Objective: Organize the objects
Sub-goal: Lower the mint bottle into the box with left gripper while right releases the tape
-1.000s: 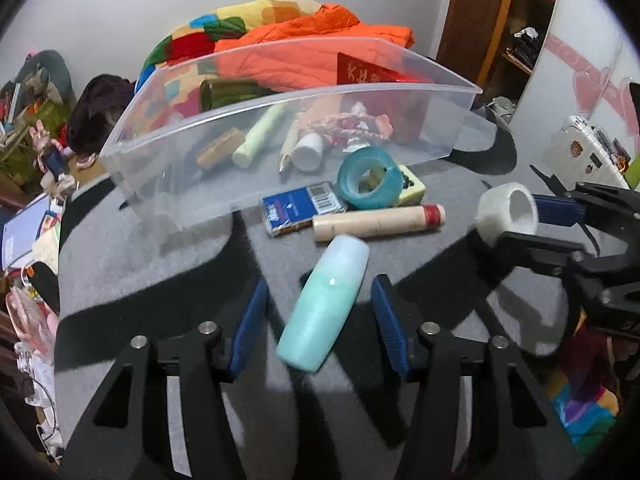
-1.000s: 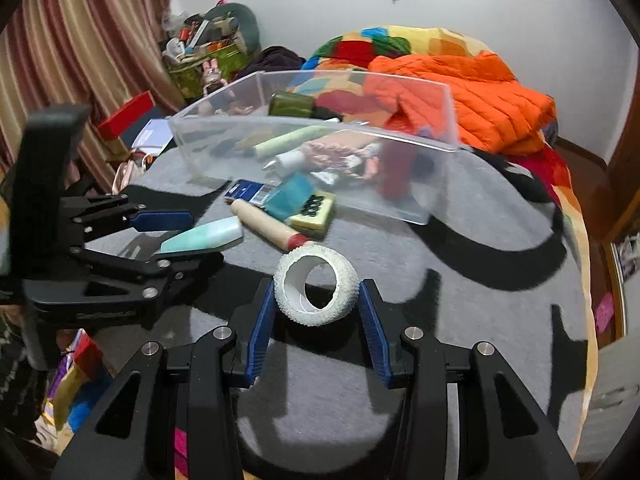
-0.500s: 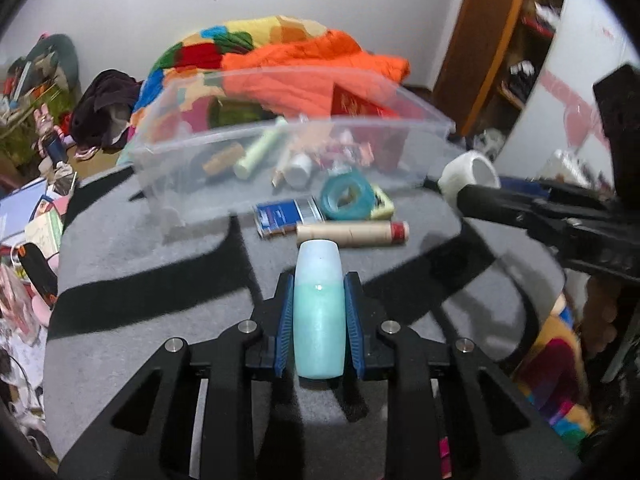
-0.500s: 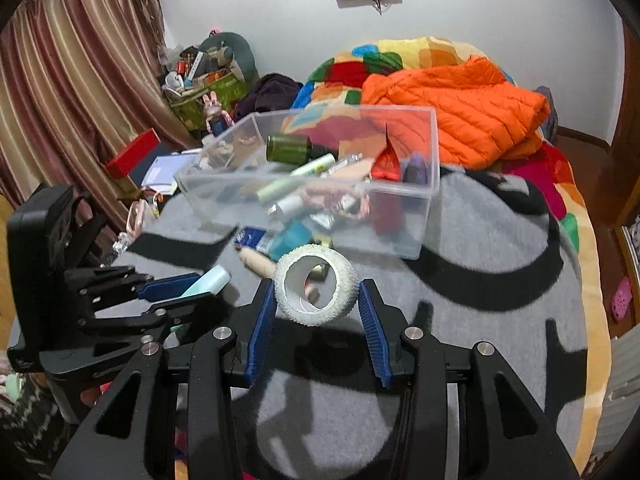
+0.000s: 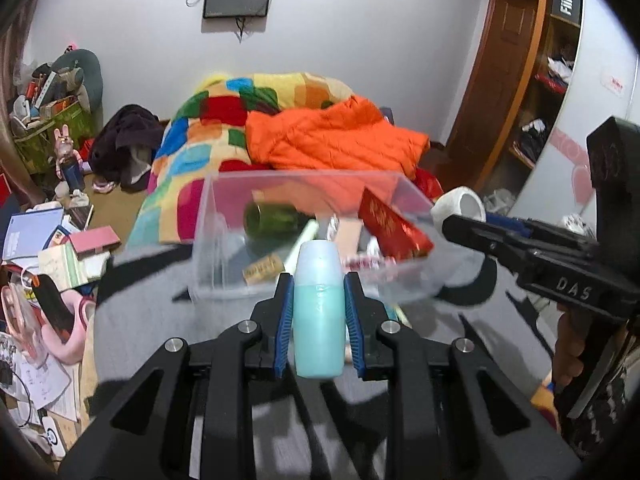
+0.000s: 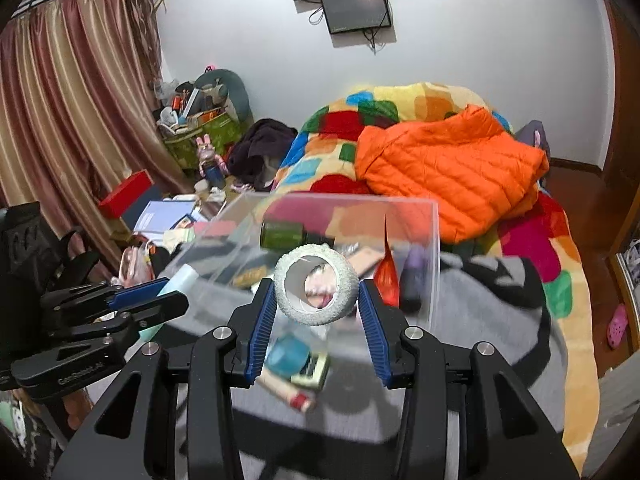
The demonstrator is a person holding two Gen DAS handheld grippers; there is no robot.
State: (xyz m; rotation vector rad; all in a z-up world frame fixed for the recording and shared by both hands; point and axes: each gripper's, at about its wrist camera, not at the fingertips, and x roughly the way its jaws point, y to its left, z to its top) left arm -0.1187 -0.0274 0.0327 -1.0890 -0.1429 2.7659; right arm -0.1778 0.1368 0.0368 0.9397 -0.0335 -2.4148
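"das" on the right tongs (image 5: 460, 216), "fiio" on a black box (image 5: 566, 2) atop the wooden shelf

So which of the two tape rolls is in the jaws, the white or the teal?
The white tape roll, clamped by the right gripper. The teal tape roll lies on the grey blanket below it, untouched.

Clear glossy plastic bin (image 5: 224, 240); rough white tape roll (image 6: 316, 290); smooth matt bottle (image 5: 319, 312).
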